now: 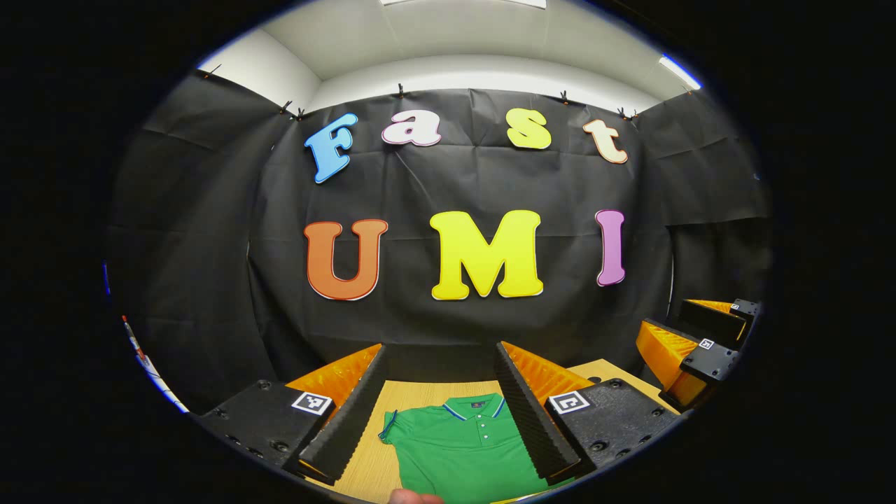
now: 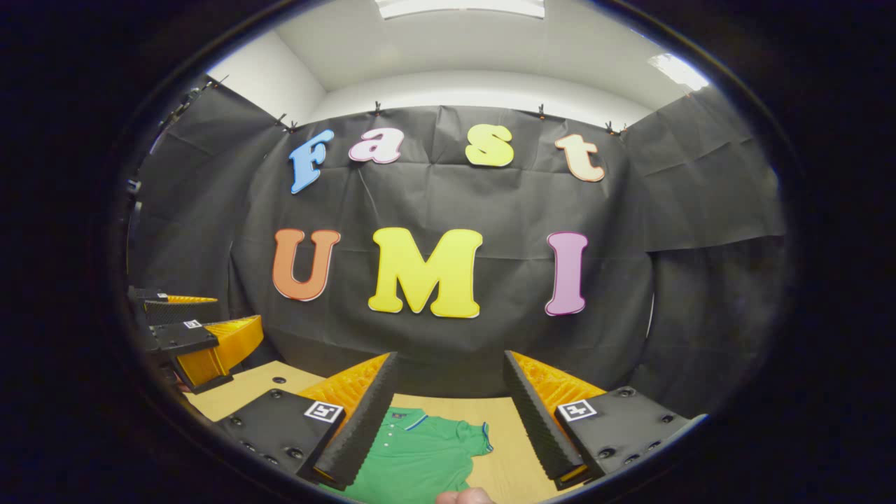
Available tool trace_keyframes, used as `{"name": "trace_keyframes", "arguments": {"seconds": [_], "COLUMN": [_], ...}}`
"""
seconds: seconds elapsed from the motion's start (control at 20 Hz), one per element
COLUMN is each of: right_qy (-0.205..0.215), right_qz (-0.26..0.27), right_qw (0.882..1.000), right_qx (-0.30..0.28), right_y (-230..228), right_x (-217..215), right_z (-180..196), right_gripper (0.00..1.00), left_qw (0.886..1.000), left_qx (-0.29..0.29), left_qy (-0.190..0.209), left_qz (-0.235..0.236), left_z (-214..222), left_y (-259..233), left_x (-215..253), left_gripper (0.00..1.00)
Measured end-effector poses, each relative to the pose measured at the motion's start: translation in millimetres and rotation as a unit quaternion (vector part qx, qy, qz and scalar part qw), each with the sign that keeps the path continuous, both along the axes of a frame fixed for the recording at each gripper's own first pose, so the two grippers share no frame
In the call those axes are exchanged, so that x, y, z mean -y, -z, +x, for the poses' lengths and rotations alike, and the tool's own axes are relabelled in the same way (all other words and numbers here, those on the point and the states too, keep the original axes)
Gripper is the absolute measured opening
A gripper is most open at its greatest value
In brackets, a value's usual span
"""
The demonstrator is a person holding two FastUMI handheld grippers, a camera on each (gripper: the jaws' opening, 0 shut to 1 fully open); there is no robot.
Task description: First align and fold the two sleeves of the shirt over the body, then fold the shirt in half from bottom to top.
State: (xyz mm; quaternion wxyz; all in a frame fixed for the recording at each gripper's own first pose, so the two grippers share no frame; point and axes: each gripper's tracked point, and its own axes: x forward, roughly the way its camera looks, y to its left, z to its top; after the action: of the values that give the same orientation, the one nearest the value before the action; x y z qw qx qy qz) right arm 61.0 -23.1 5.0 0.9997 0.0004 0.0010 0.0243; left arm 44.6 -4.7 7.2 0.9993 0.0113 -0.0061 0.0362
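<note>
A green polo shirt (image 1: 462,444) with a blue-trimmed collar lies flat on the wooden table (image 1: 367,469), collar toward the back wall. My left gripper (image 1: 441,346) hangs above it, open, with nothing between its fingers; the shirt's left sleeve (image 1: 390,423) shows between them. In the right gripper view the shirt (image 2: 413,455) lies low and left, its right sleeve (image 2: 476,437) spread out. My right gripper (image 2: 449,355) is also open and holds nothing, and stands above the shirt. Each gripper shows off to the side in the other's view: the right gripper (image 1: 693,357), the left gripper (image 2: 203,339).
The black cloth wall rises right behind the table's far edge (image 2: 448,397). Bare wood (image 2: 514,448) shows to the right of the shirt. A fingertip of the person's hand (image 1: 413,497) pokes in at the bottom edge.
</note>
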Motion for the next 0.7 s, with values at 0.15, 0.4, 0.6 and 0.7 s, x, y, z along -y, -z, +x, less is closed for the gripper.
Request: {"name": "trace_keyframes", "arguments": {"seconds": [0.15, 0.4, 0.6, 0.7], "right_qy": [-0.006, -0.020, -0.038, -0.037], "right_qz": [-0.002, -0.006, -0.010, -0.006], "right_qw": [1.000, 0.998, 0.992, 0.989], "right_qx": [-0.013, -0.060, -0.122, -0.146], "right_y": [9, 47, 85, 98], "right_x": [3, 18, 32, 42], "right_z": [9, 23, 35, 46], "right_gripper": [0.94, 0.95, 0.95, 0.95], "left_qw": [1.000, 0.999, 0.996, 0.995], "left_qx": [-0.006, -0.042, -0.084, -0.097], "left_qy": [0.001, 0.011, 0.008, 0.006], "left_qz": [-0.005, -0.009, -0.002, 0.001], "left_z": [4, 14, 16, 21], "left_y": [8, 43, 76, 86], "left_x": [1, 5, 2, 0], "left_gripper": [0.96, 0.96, 0.96, 0.97]}}
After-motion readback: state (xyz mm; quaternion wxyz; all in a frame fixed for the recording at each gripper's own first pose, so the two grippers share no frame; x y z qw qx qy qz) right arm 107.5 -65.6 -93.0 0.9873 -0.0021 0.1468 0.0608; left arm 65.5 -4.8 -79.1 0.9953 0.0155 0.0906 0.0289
